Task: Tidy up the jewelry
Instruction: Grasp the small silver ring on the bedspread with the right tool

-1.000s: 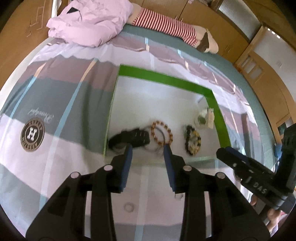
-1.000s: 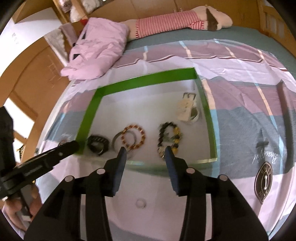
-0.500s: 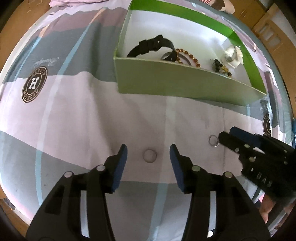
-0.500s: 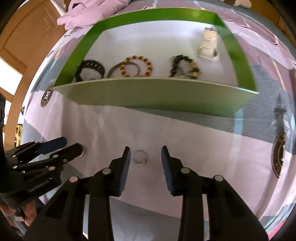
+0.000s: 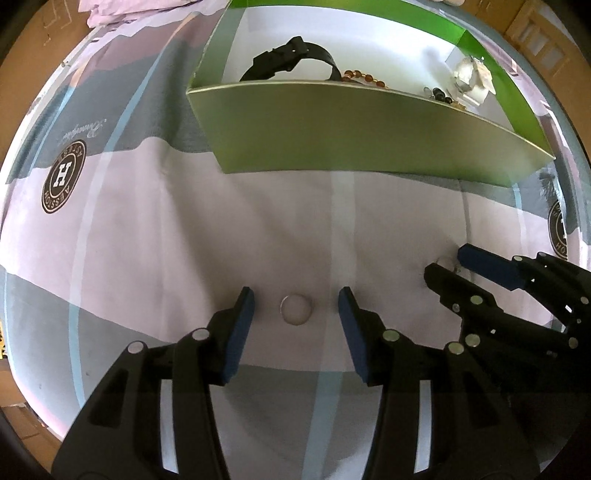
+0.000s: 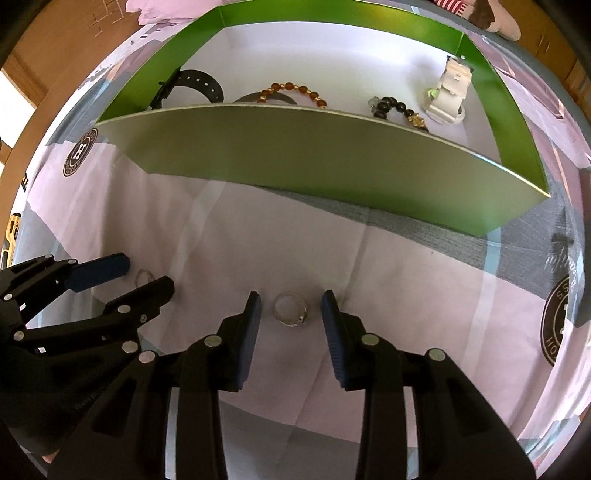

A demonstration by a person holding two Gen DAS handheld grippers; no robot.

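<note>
A plain silver ring (image 5: 295, 311) lies flat on the bedsheet, and my left gripper (image 5: 295, 301) stands open around it, one finger on each side. A second ring (image 6: 291, 309) with a small dark stone lies between the open fingers of my right gripper (image 6: 291, 301). Neither ring is touched by the pads. Behind them stands the green box (image 6: 314, 155) with a black strap (image 6: 195, 86), an amber bead bracelet (image 6: 291, 90), a dark bead bracelet (image 6: 399, 110) and a white watch (image 6: 448, 92) inside. Each gripper also shows at the edge of the other's view.
The box's near wall (image 5: 351, 129) rises just beyond both rings. The sheet carries round logo prints (image 5: 63, 178). Pink bedding (image 5: 122, 11) lies bunched at the far left. The two grippers sit side by side, close together.
Both grippers dropped from above the box to low over the sheet in front of it. Each now has a ring between its open fingers, nearer than half a second ago.
</note>
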